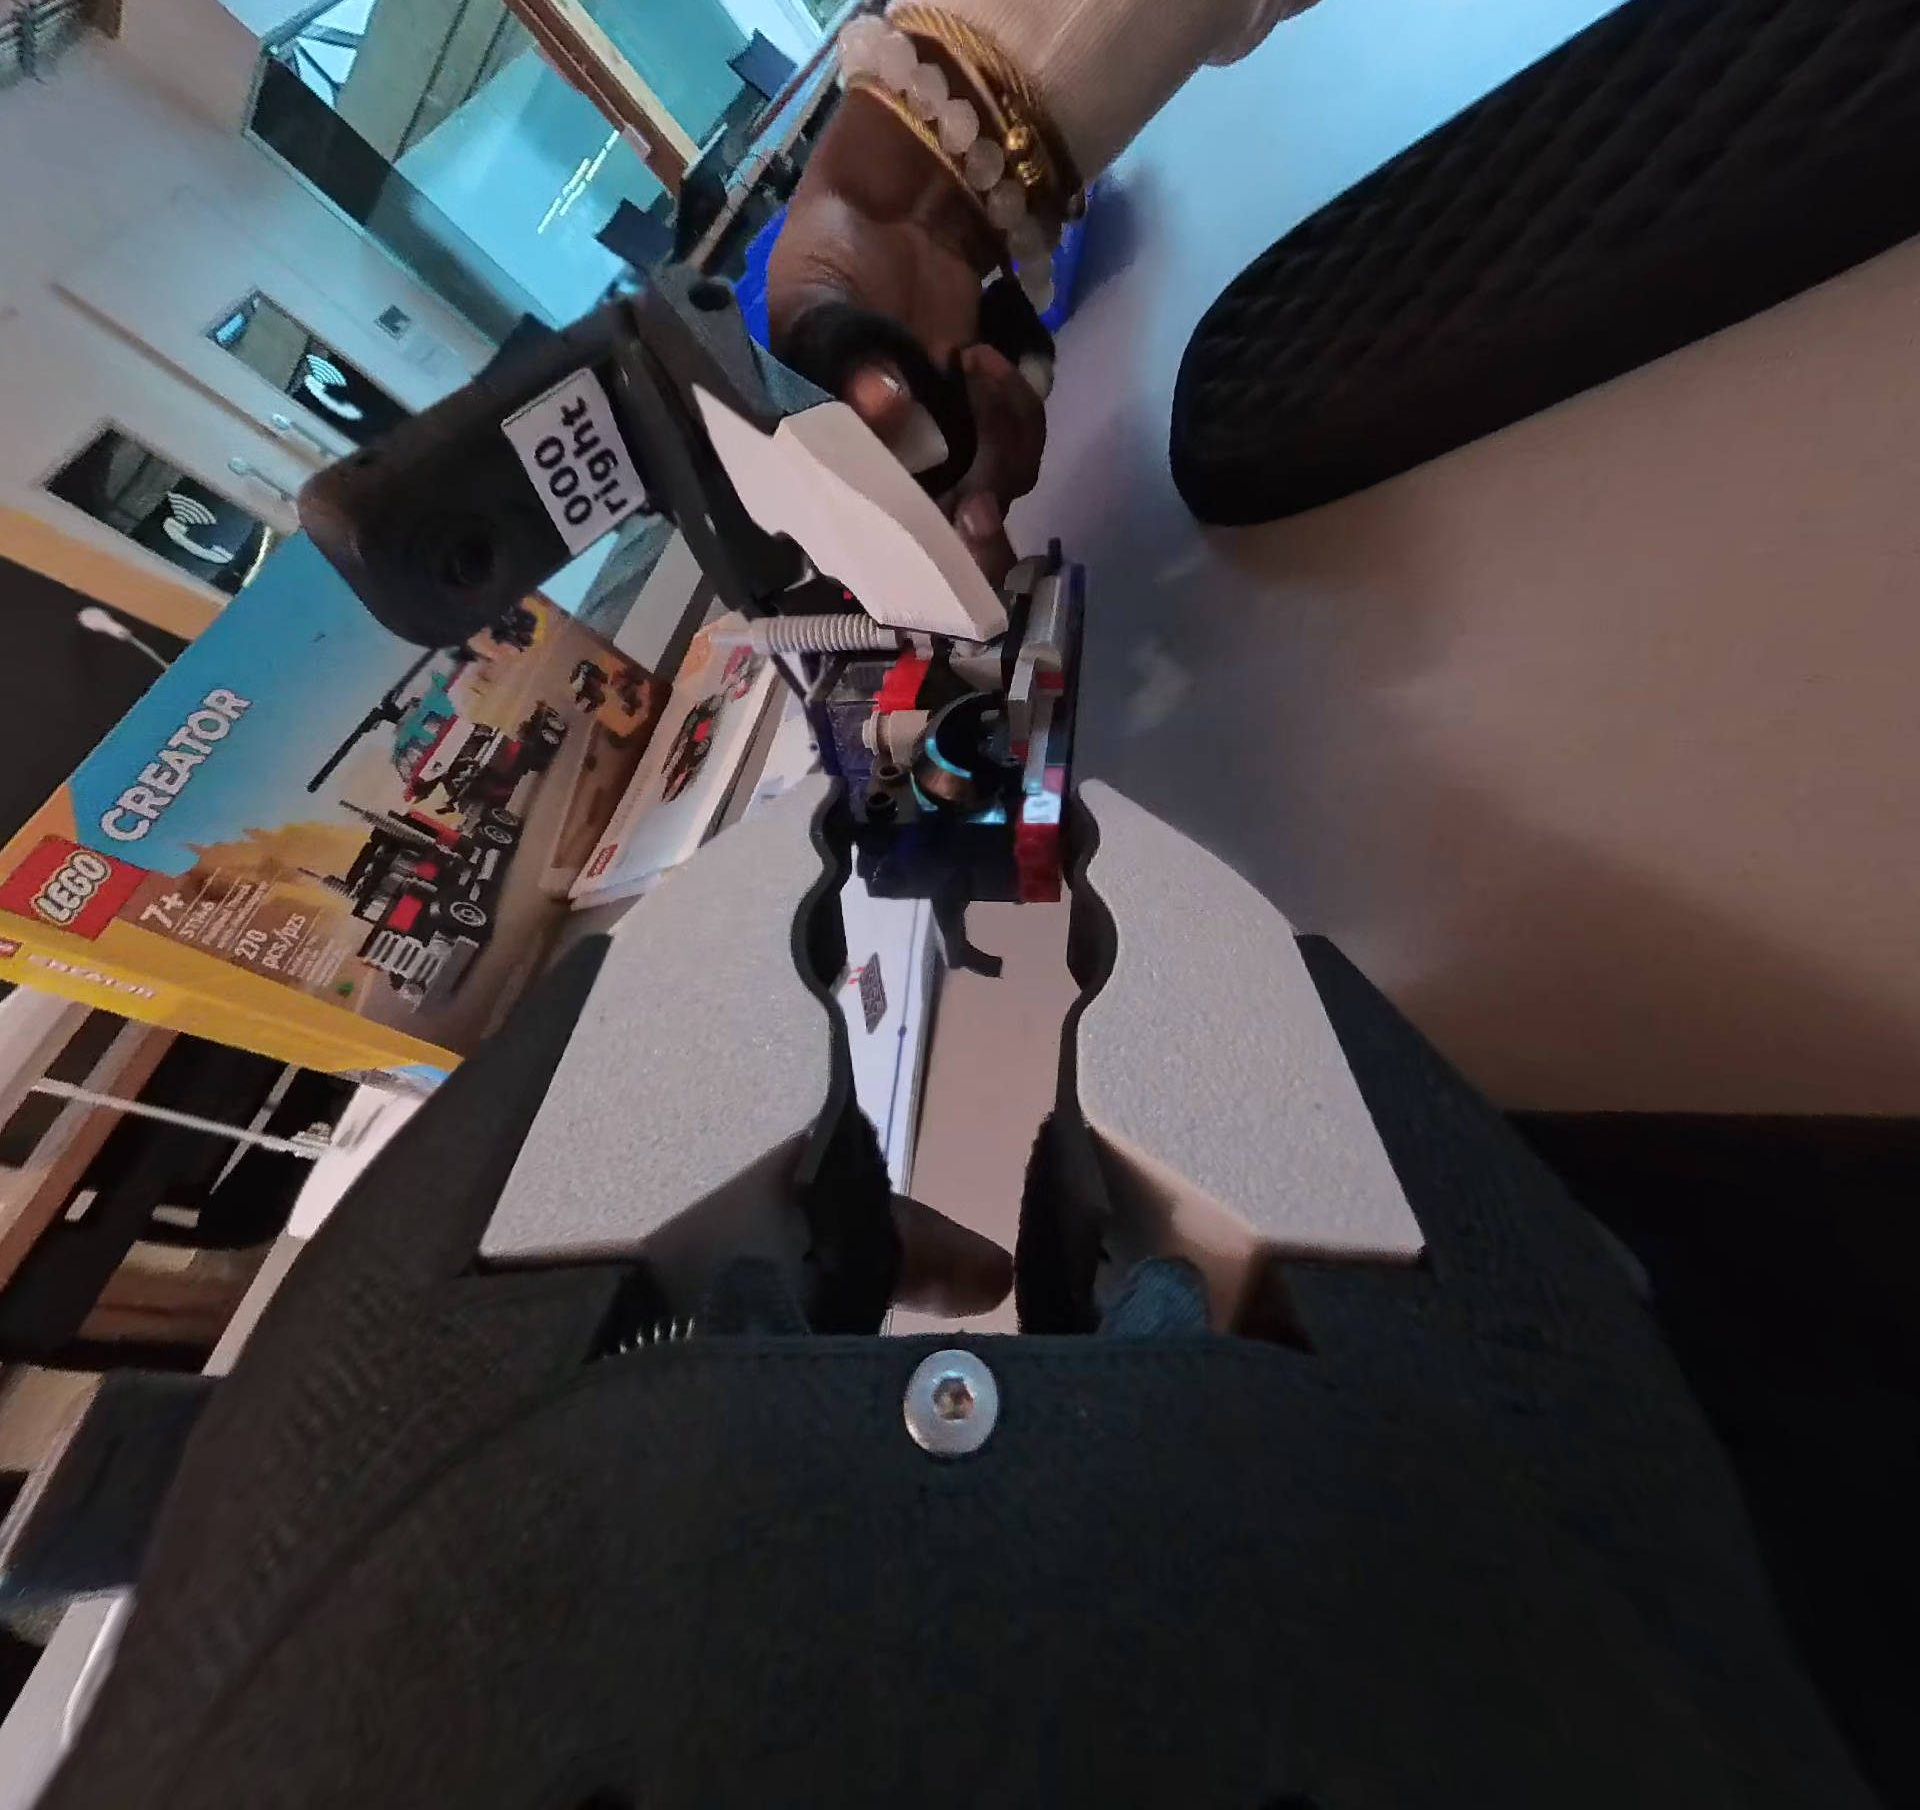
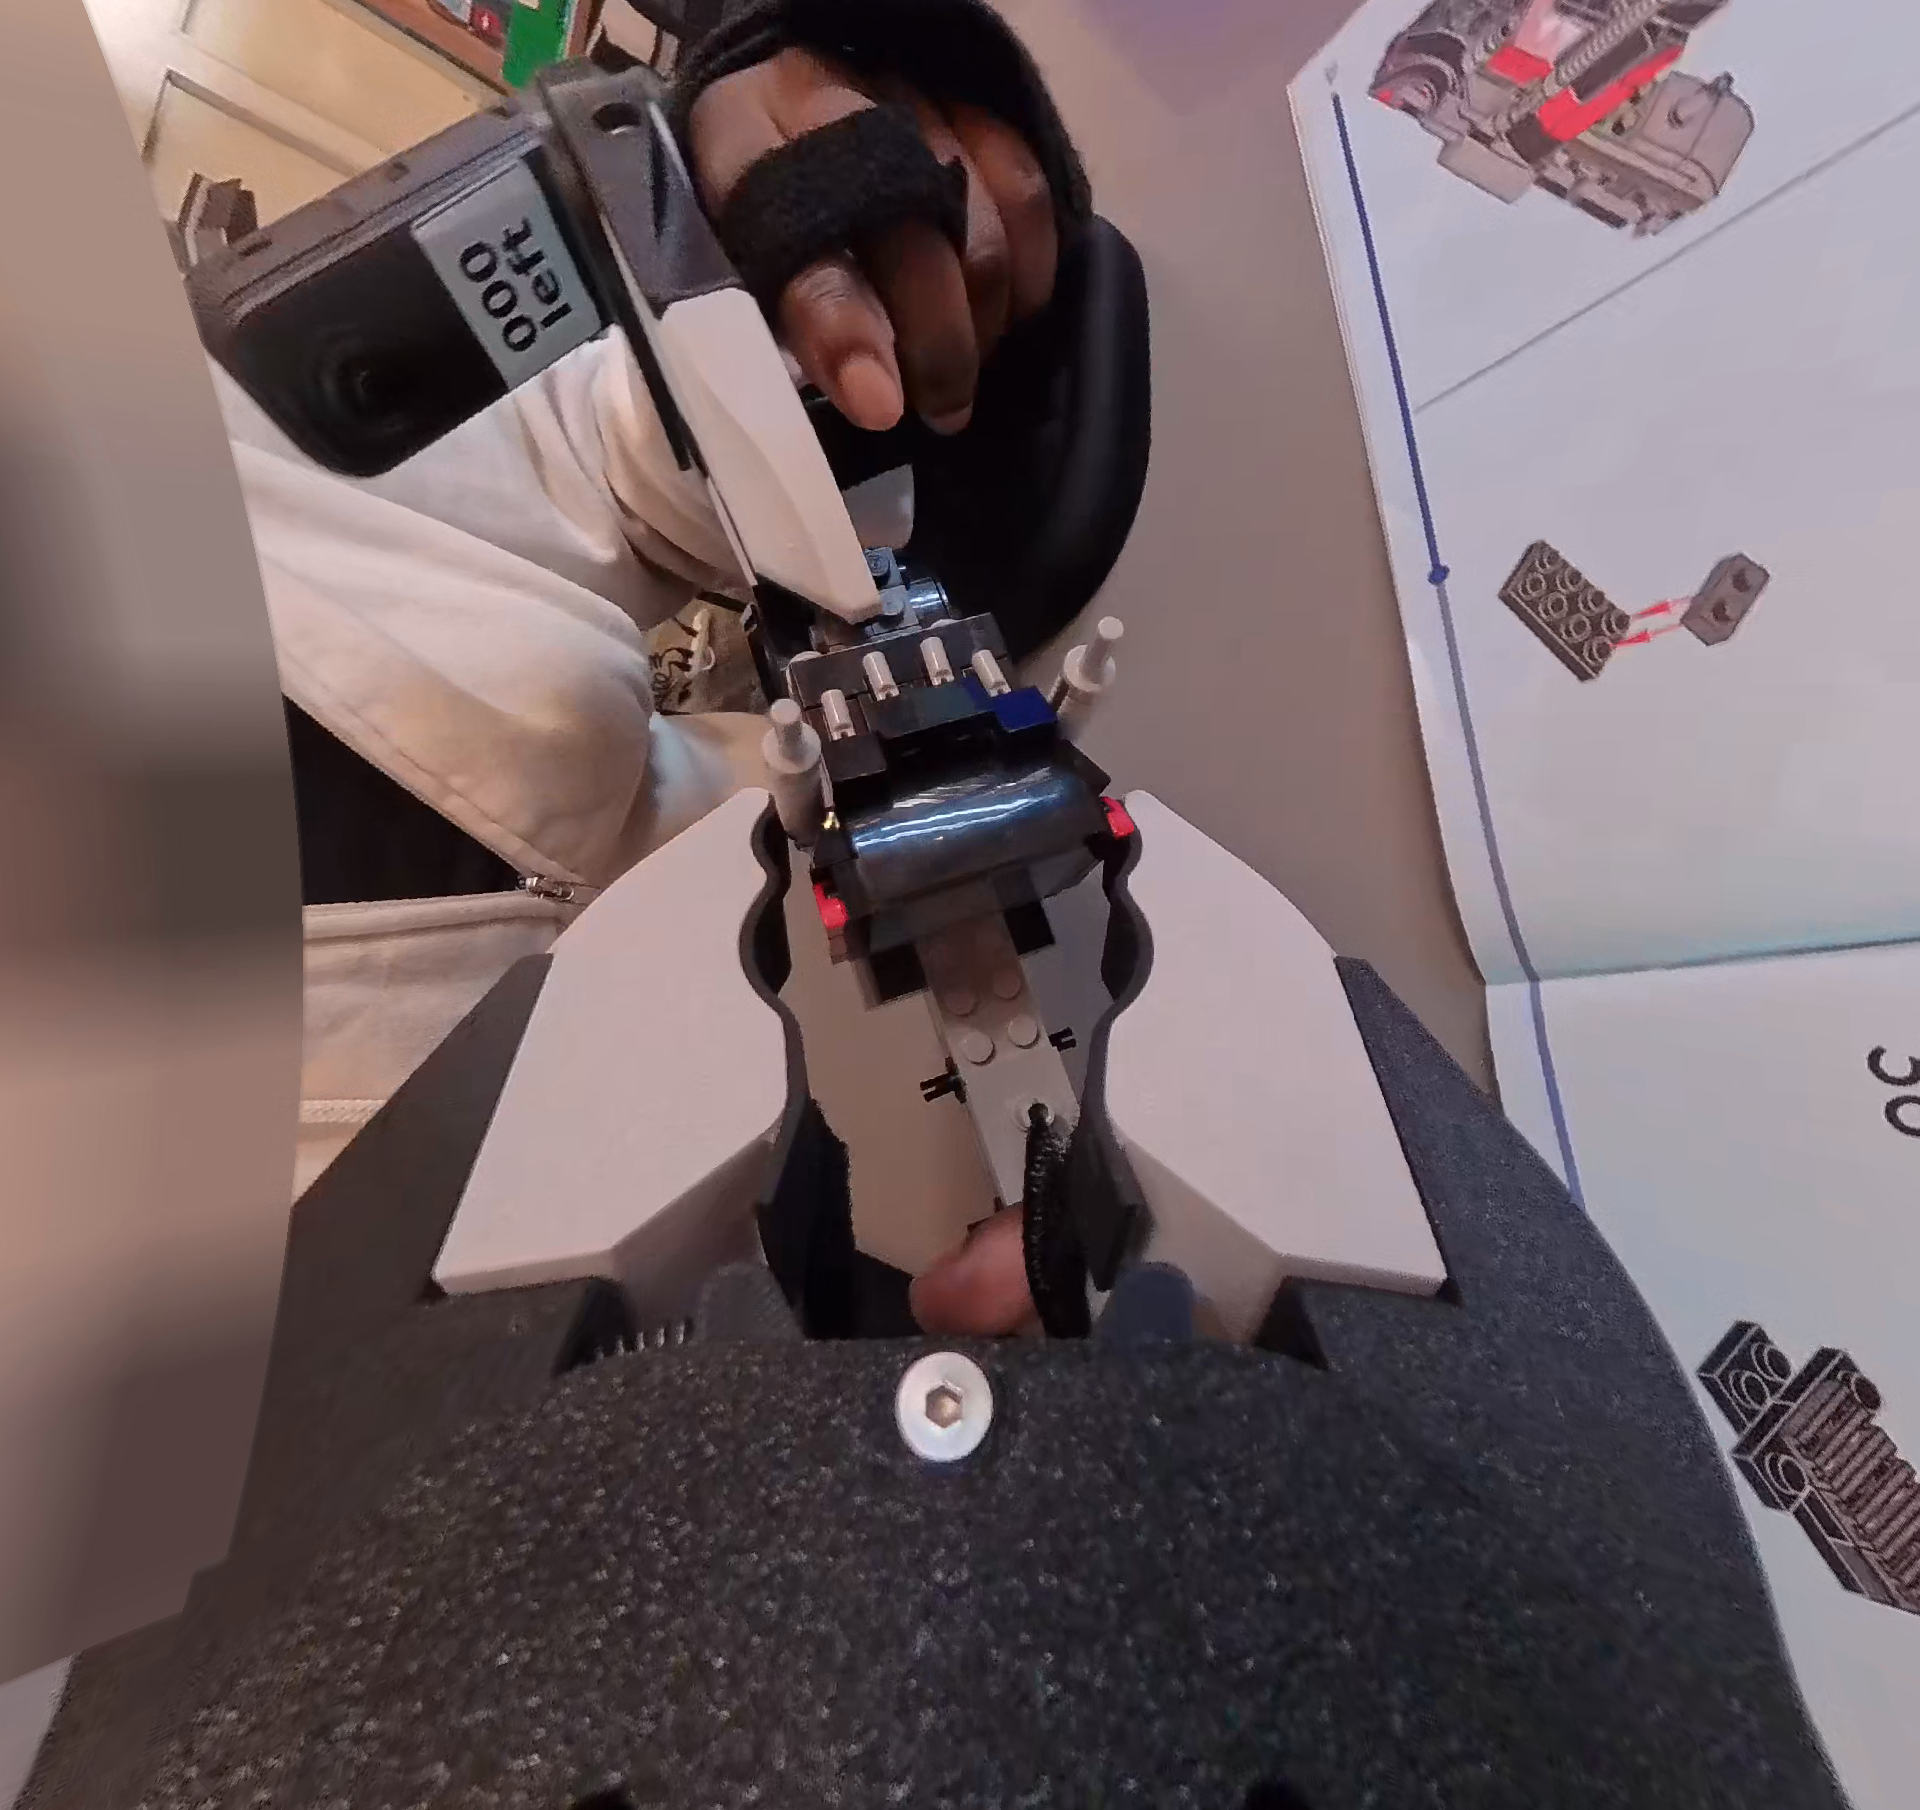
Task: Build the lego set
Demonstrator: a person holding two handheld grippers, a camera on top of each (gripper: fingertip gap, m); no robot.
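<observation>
A partly built lego model, dark with red, blue and grey parts, is held above the table between both grippers. My left gripper is shut on one end of it, fingertips against its sides. My right gripper is shut on the other end, around a dark curved part. A grey plate with a black cord runs back between the right fingers. Grey pins stick up from the model's far half. The right gripper shows opposite in the left wrist view, and the left gripper in the right wrist view.
A lego box stands at the left beside a closed booklet. An open instruction booklet lies on the table to the right. A black padded chair part lies beyond the table. A white sleeve is close behind the model. My left and right fingertips are right by each other.
</observation>
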